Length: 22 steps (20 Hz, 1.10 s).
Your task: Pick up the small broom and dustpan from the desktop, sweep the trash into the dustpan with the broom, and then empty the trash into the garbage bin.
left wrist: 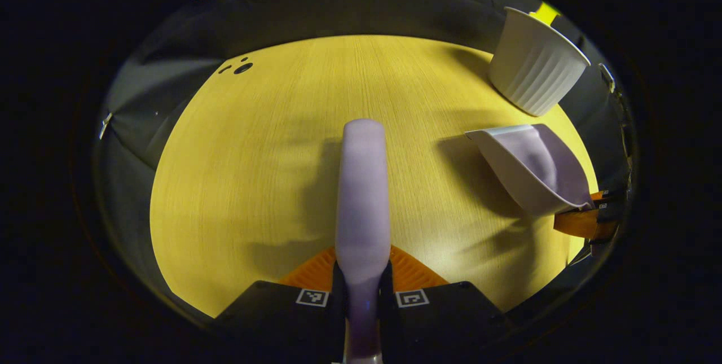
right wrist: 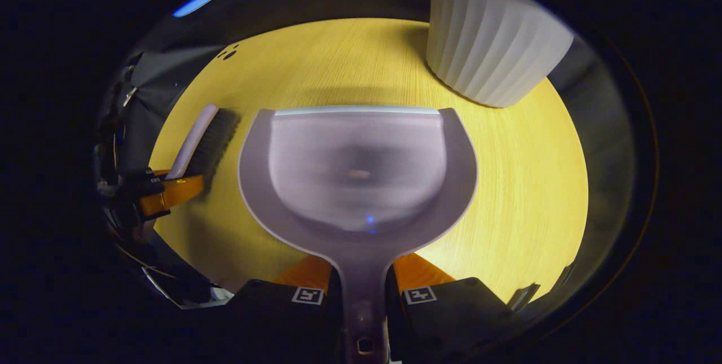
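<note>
1. The left gripper (left wrist: 362,285) is clamped on the broom (left wrist: 362,194) handle, holding it above the desk (left wrist: 254,172).
2. The right gripper (right wrist: 361,290) is closed on the dustpan (right wrist: 358,166) handle, pan lifted over the desk.
3. The bin (right wrist: 485,42) stands at the far right, just beyond the dustpan.

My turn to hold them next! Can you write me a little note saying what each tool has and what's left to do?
Left tool: shut on the broom handle.
Right tool: shut on the dustpan handle.
Both are lifted over the desktop. The white ribbed garbage bin stands at the far right, just beyond the dustpan.
A few small dark bits of trash lie at the far left edge.
Done: both picked up.
Left: sweep the bits into the dustpan, then tip it into the bin.
</note>
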Motion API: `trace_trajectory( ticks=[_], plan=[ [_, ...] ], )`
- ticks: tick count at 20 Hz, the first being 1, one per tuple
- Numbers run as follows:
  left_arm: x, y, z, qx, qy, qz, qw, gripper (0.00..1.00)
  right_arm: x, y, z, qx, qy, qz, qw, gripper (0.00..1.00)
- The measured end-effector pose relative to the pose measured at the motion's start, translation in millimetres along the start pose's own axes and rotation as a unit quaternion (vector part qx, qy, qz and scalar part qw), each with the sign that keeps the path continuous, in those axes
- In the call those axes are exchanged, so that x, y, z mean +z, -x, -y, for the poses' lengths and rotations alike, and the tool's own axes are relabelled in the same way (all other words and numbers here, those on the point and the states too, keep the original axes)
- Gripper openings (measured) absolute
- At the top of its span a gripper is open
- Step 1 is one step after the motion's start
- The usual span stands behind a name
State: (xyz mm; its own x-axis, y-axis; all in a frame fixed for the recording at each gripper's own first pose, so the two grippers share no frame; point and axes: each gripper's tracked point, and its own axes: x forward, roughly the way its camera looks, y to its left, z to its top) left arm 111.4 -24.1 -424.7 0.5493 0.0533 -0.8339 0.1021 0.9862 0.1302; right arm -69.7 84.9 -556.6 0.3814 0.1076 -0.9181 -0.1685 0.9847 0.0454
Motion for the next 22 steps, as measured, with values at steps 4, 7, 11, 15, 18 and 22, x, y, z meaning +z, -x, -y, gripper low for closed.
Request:
trace_trajectory(
  ticks=[4, 7, 11, 15, 18, 22],
  plan=[
    [-4.7, -8.1, 5.5, 0.020, -0.003, -0.026, 0.999, 0.29, -4.9, -2.2, -3.0, 0.016, 0.008, -0.015, 1.000, 0.37],
    [-13.8, -6.8, 2.5, 0.030, -0.003, -0.046, 0.998, 0.31, -7.3, 2.4, -7.4, 0.026, 0.009, -0.015, 1.000, 0.39],
    [-8.4, -2.8, 8.4, 0.016, -0.001, -0.042, 0.999, 0.38, -0.8, 0.9, -12.8, 0.031, -0.007, 0.005, 0.999, 0.47],
    [1.4, 14.4, 10.2, 0.001, 0.016, 0.000, 1.000, 0.81, 12.3, 10.8, -16.3, 0.032, -0.029, 0.045, 0.998, 1.00],
    [23.5, 46.9, 11.0, 0.003, 0.018, 0.079, 0.997, 0.95, 30.4, 38.2, -7.2, 0.015, -0.034, 0.104, 0.994, 1.00],
    [49.2, 111.4, 17.7, 0.003, -0.002, 0.199, 0.980, 0.95, 61.8, 98.2, 8.2, -0.012, -0.029, 0.215, 0.976, 0.99]
  ],
)
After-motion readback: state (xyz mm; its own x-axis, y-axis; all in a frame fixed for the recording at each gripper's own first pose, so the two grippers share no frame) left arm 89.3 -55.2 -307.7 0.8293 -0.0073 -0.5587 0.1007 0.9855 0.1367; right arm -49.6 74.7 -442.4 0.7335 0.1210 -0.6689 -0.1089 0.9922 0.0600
